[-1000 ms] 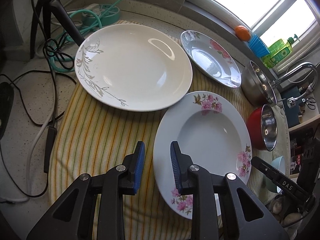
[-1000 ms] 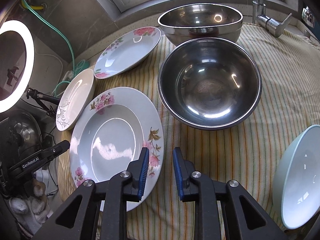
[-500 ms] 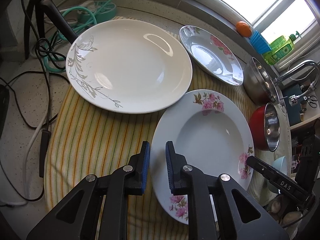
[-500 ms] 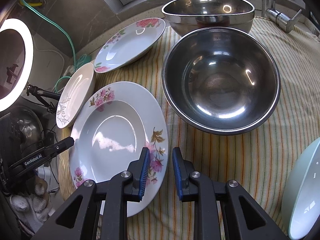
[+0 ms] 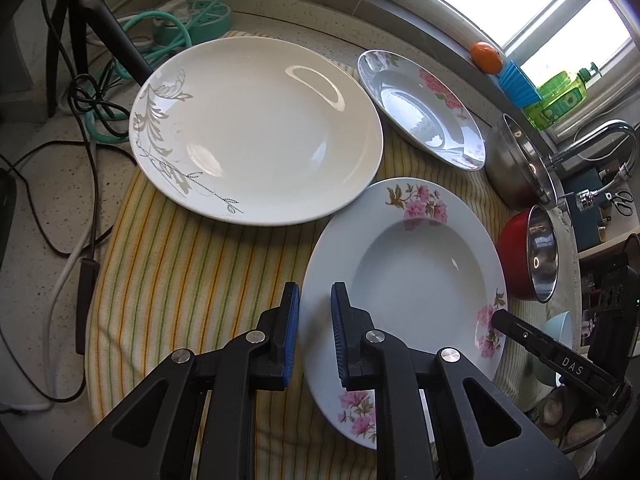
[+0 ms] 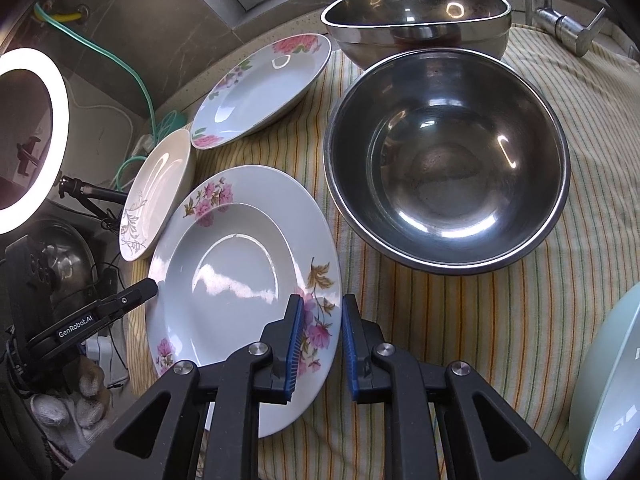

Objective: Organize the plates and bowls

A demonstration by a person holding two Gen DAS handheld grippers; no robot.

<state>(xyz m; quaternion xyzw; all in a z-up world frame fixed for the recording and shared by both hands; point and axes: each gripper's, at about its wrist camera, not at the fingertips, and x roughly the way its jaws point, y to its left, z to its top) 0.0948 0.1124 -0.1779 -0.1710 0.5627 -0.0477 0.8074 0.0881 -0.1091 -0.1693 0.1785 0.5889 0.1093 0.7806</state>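
A large flowered deep plate [image 5: 420, 280] lies on the striped cloth [image 5: 192, 280]. My left gripper [image 5: 315, 320] is shut on its left rim, one blue pad inside the rim and one outside. In the right wrist view my right gripper [image 6: 320, 336] holds the same plate [image 6: 232, 272] by its right rim, jaws still closing. Behind it sit a white plate with a grey leaf pattern [image 5: 256, 132] and a smaller flowered plate [image 5: 424, 108]. A large steel bowl [image 6: 448, 160] stands to the right, with a second steel bowl [image 6: 416, 20] behind it.
A pale green bowl [image 6: 608, 392] stands at the right edge. A tripod and cables [image 5: 80, 100] crowd the counter left of the cloth. A tap [image 6: 560, 24] rises at the back right, and a lit ring light [image 6: 32, 140] stands at the far left.
The left jaws narrowed onto the flowered plate's left rim. The right jaws narrowed slightly around its right rim. Both views drew a little closer to the plate.
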